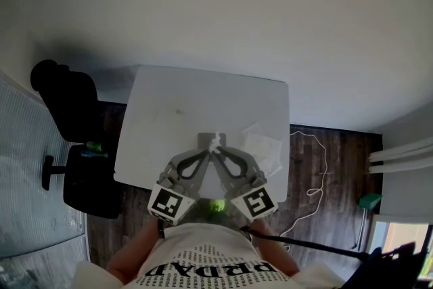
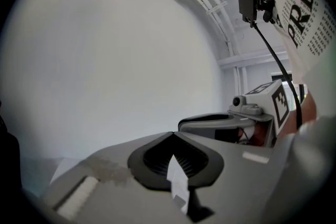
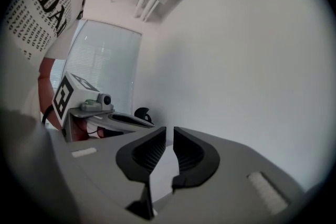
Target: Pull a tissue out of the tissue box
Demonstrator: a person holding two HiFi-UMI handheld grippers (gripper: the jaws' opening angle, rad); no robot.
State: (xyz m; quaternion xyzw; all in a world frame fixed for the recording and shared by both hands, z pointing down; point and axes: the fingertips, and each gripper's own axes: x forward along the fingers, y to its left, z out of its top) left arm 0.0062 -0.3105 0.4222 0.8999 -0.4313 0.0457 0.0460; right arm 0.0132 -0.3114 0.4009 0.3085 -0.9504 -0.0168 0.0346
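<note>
Tissue (image 1: 215, 141) (left gripper's (image 2: 171, 134)) well inside table (image 1: 176, 105) edges

White rect. table (image 1: 196, 105) stands on dark wood floor (image 1: 342, 145), seen from above. Nr its front edge: grey tissue box (image 1: 202, 139). Just to the rt, a crumpled pale sheet (image 1: 265, 145).

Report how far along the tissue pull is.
Done: the left gripper is shut on a strip of tissue. In hand: both grippers meet tip to tip over the table, with the tissue at the meeting point; the right gripper has its jaws a slit apart. Left: drawing the tissue clear. Whether it is fully out cannot be seen.
</note>
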